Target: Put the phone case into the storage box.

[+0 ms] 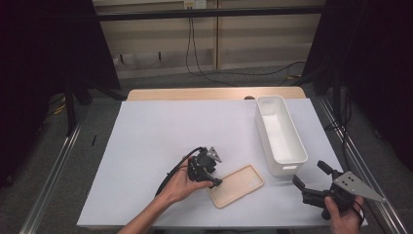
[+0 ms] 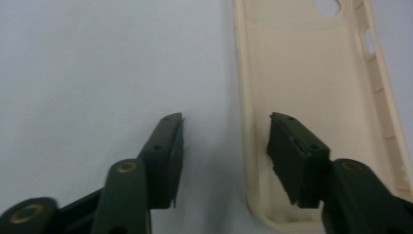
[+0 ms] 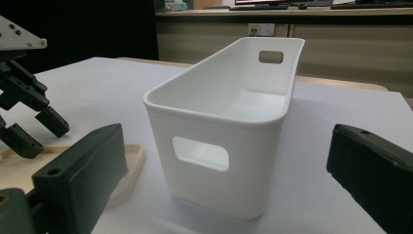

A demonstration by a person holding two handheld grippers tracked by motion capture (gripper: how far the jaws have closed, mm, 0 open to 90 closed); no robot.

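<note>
A beige phone case (image 1: 237, 185) lies hollow side up on the white table cover, near the front edge. My left gripper (image 1: 215, 180) points down at its near-left end. In the left gripper view the jaws of the left gripper (image 2: 227, 122) straddle one long rim of the phone case (image 2: 311, 73), one inside the hollow and one outside on the cover. Neither pad touches the rim, so the gripper is open. My right gripper (image 1: 311, 175) is held at the front right, off the case, open and holding nothing.
A white plastic bin (image 1: 288, 165) with handle cutouts stands lengthwise at the right, its inside bare. In the right gripper view the bin (image 3: 243, 170) is straight ahead, with the phone case (image 3: 132, 155) and left gripper (image 3: 39, 132) to its left. A person's hands hold both grippers.
</note>
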